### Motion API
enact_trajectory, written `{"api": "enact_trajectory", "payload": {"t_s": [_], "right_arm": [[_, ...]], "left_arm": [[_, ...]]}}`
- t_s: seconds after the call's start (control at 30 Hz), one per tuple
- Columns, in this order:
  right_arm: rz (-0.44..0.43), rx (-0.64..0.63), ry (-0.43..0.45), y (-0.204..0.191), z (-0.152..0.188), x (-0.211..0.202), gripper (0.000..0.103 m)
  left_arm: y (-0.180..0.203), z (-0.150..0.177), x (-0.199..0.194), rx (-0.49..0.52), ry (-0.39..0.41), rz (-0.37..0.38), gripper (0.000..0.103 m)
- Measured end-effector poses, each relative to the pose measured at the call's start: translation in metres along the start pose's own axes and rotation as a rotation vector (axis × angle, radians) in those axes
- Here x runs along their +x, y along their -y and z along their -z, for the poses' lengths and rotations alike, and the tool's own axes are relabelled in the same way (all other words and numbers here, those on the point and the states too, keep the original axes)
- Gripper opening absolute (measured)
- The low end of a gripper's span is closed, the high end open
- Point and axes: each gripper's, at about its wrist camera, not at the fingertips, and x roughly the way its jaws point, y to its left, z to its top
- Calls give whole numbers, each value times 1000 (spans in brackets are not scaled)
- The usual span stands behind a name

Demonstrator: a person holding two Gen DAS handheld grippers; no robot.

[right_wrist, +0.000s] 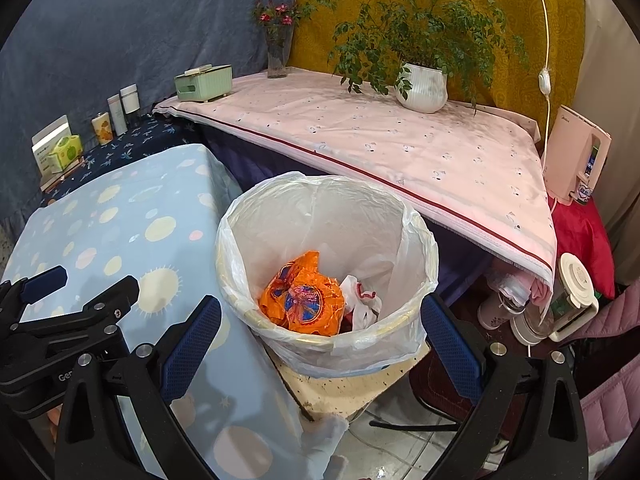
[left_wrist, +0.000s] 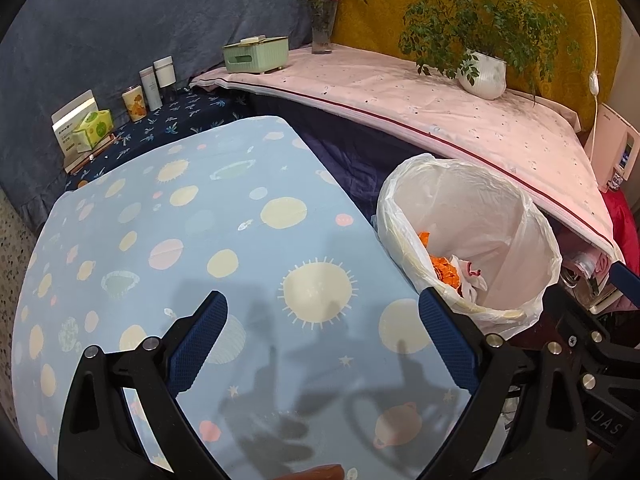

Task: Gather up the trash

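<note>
Left gripper (left_wrist: 322, 312) is being held over the pale blue tablecloth printed with suns and planets (left_wrist: 160, 240), jaws spread wide, nothing between them. No loose trash is being seen on the cloth in either view; only gripper shadows are being cast there.

Just right of the table edge, the round bin lined with a translucent white plastic bag (right_wrist: 424, 248) is being carried on a speckled cream stool (right_wrist: 340, 388). The task's trash is already being held inside it: a crumpled orange printed wrapper (right_wrist: 304, 300) touching a wad of white plastic with red marks (right_wrist: 360, 304) at the bottom.

Right gripper (right_wrist: 320, 320) is being hovered in front of the bin's near rim, jaws also wide and empty.

Risks being judged from here:
- Liner rim is being draped loosely; a fingertip passing low could be snagged on it and the bag pulled off.
- Bin is being perched near the stool's edge; a knock from either gripper could be enough to tip it.
- Grippers are being held close together, so a collision is possible.
</note>
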Motion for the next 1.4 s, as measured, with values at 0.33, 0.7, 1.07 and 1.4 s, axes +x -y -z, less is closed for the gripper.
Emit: {"api": "enact_trajectory", "payload": {"t_s": [0.33, 0.7, 1.07, 1.4], "right_arm": [[1, -3, -3, 1, 6, 0, 96], [2, -4, -7, 4, 8, 1, 96], [3, -5, -8, 5, 8, 2, 96], [2, -5, -8, 5, 7, 2, 96]], "left_arm": [[1, 2, 0, 6, -3, 9, 92], [1, 3, 1, 0, -9, 9, 92], [1, 4, 1, -1, -11, 10, 92], [0, 5, 0, 5, -9, 11, 92]]}}
